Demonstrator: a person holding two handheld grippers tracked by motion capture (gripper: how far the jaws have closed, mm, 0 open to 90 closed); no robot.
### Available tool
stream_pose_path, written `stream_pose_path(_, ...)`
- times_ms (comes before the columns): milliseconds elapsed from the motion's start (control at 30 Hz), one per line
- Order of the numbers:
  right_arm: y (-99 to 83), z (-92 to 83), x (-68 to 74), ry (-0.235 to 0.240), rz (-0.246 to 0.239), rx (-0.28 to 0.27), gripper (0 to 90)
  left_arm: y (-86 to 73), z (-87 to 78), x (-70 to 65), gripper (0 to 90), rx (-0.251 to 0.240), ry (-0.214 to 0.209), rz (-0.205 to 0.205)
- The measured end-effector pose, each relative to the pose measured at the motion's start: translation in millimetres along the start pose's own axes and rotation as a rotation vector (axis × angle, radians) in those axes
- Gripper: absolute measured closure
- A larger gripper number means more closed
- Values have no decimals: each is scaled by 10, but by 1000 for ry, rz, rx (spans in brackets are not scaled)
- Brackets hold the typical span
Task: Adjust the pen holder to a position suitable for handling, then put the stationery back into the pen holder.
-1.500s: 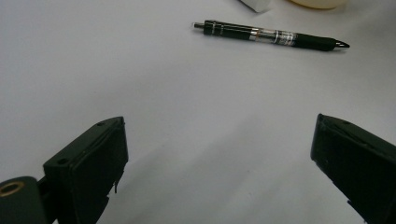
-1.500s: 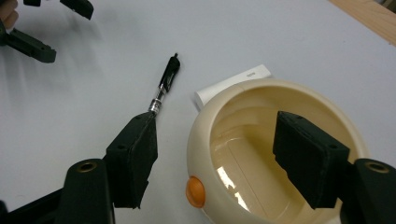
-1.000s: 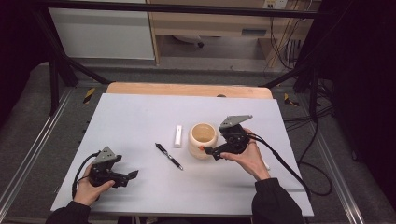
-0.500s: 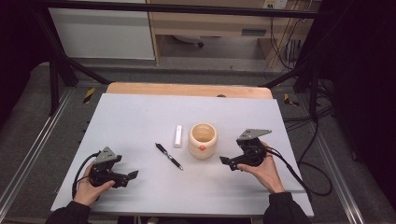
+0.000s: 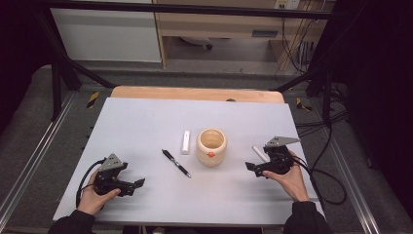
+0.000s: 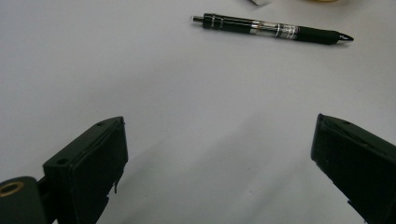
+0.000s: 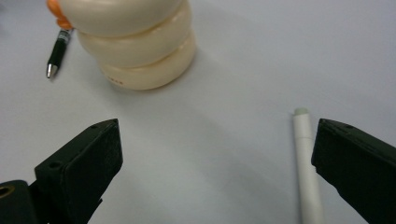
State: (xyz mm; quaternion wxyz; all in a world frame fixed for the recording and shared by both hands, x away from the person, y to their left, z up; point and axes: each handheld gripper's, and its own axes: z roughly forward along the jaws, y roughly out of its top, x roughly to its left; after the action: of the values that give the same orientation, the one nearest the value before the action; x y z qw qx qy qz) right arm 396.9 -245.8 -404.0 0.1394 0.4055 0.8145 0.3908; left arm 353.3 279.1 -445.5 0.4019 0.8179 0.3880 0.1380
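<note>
A cream ribbed cup (image 5: 212, 146) with an orange spot stands upright at the table's middle; its lower rings (image 7: 140, 46) fill the top left of the right gripper view. A black pen (image 5: 176, 163) (image 6: 273, 29) lies left of it, and a white block (image 5: 185, 142) lies beyond the pen. A white stick (image 5: 259, 153) (image 7: 308, 163) lies right of the cup, beside my right gripper (image 5: 252, 169) (image 7: 219, 172), which is open and holds nothing. Near the front left, my left gripper (image 5: 138, 185) (image 6: 219, 172) is open over bare table, short of the pen.
The grey table top (image 5: 146, 117) ends in a wooden strip (image 5: 195, 93) at the far side. Metal frame rails run along both sides. Cables (image 5: 326, 180) trail off the right edge.
My right gripper has drawn back from the cup toward the right and front, opening and leaving the cup standing. A white stick now lies beside it. The left gripper has stayed put.
</note>
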Motion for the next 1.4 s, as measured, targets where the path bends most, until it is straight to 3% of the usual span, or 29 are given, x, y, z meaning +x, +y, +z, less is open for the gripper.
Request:
stream_pose_path(133, -8, -13, -116, -19, 28, -10, 32, 1, -6, 1, 39, -2, 1, 0)
stream_pose_path(267, 9, -21, -170, -27, 26, -14, 39, -3, 3, 5, 39, 2, 0, -5)
stream_pose_path(567, 78, 50, -304, -45, 15, 34, 82, -4, 1, 6, 39, 0, -1, -6)
stream_pose_path(667, 91, 96, -327, -31, 18, 46, 100, -4, 5, 5, 39, 2, -1, -6)
stream_pose_path(867, 80, 194, -391, -42, -7, 116, 225, -2, 12, -1, 39, 8, -1, -4)
stream_pose_path(1133, 40, 252, -466, -64, 14, 156, 420, 3, 17, -7, 39, 8, 2, -3)
stream_pose_path(1400, -4, 285, -496, -68, 7, 177, 559, 3, 20, -7, 39, 10, 1, -1)
